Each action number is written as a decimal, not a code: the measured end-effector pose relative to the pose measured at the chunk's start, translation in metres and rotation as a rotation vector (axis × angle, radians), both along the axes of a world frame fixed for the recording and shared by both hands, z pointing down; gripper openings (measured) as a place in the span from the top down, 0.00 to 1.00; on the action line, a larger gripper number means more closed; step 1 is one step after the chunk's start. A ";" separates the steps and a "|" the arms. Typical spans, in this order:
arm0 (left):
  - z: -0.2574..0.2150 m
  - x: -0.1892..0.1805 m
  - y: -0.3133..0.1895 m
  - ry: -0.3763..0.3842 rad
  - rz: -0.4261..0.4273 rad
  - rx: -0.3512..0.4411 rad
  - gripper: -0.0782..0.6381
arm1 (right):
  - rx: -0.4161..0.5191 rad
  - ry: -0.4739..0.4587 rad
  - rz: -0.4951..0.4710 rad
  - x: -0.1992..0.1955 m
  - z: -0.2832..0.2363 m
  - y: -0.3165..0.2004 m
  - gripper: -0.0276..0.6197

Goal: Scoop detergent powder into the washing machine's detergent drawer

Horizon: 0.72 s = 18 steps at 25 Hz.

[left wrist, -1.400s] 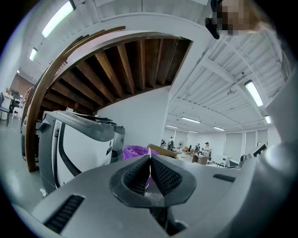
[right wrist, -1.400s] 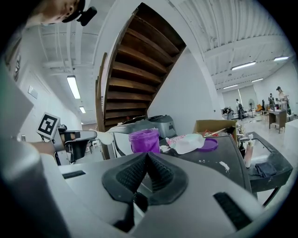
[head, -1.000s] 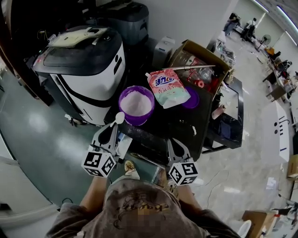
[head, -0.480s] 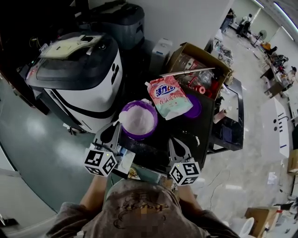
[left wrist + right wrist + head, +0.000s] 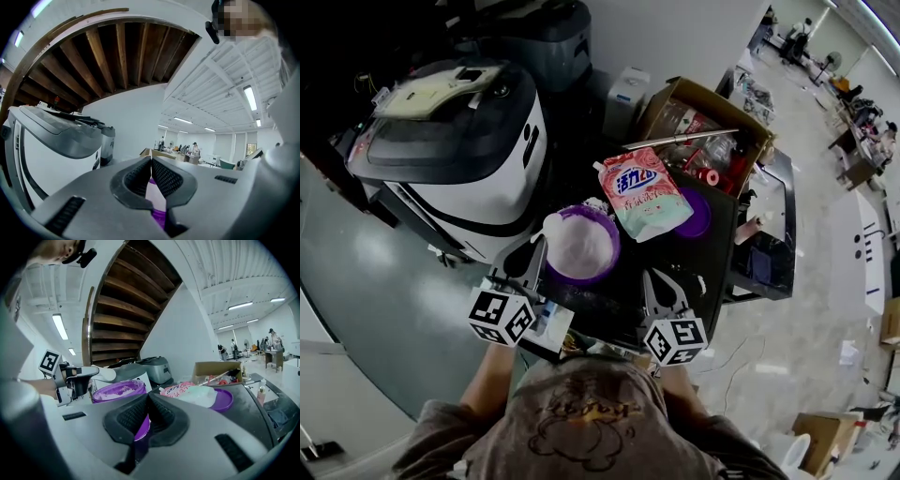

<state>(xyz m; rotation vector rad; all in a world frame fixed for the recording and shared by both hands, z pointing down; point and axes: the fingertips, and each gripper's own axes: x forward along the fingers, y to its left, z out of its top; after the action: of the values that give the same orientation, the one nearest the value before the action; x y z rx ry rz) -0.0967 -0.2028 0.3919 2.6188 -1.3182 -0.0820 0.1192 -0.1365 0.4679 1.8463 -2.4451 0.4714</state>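
A purple tub point(image 5: 605, 267) full of white detergent powder stands on a black table point(image 5: 712, 253); the right gripper view shows the tub point(image 5: 117, 391) too. My left gripper point(image 5: 534, 251) is shut on a white spoon point(image 5: 555, 226), whose bowl is over the tub's left rim. In the left gripper view the spoon's handle point(image 5: 154, 192) shows between the shut jaws point(image 5: 151, 161). The right gripper point(image 5: 650, 275) hangs shut and empty at the table's near edge, right of the tub. The washing machine point(image 5: 450, 141) stands to the left, lid down.
A pink detergent pouch point(image 5: 642, 192) lies behind the tub, partly on a purple lid point(image 5: 696, 216). An open cardboard box point(image 5: 703, 127) of clutter stands at the back right. A second grey machine point(image 5: 534, 28) is farther back. Green floor lies to the left.
My left gripper has carried the spoon from beside the tub's near-left side up to its left rim. The right gripper stays shut and has hardly moved.
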 end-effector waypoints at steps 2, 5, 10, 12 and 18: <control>-0.001 0.001 -0.003 -0.001 -0.009 -0.001 0.86 | -0.001 -0.002 -0.013 0.001 0.000 -0.005 0.95; -0.003 0.004 -0.004 -0.012 -0.016 -0.001 0.86 | 0.000 -0.004 -0.031 0.003 -0.003 -0.013 0.95; -0.002 0.006 -0.008 -0.041 -0.013 0.000 0.86 | 0.007 -0.009 -0.064 0.003 -0.005 -0.022 0.95; 0.000 0.009 -0.009 -0.071 0.008 -0.001 0.86 | 0.005 -0.017 -0.077 0.004 -0.004 -0.025 0.95; 0.002 0.021 -0.009 -0.165 0.072 0.004 0.86 | 0.006 -0.033 -0.107 0.005 -0.005 -0.030 0.95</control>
<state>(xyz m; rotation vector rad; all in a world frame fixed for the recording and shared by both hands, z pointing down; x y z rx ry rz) -0.0757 -0.2120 0.3939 2.7239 -1.2719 0.1454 0.1245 -0.1667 0.4626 1.7127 -2.5532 0.4930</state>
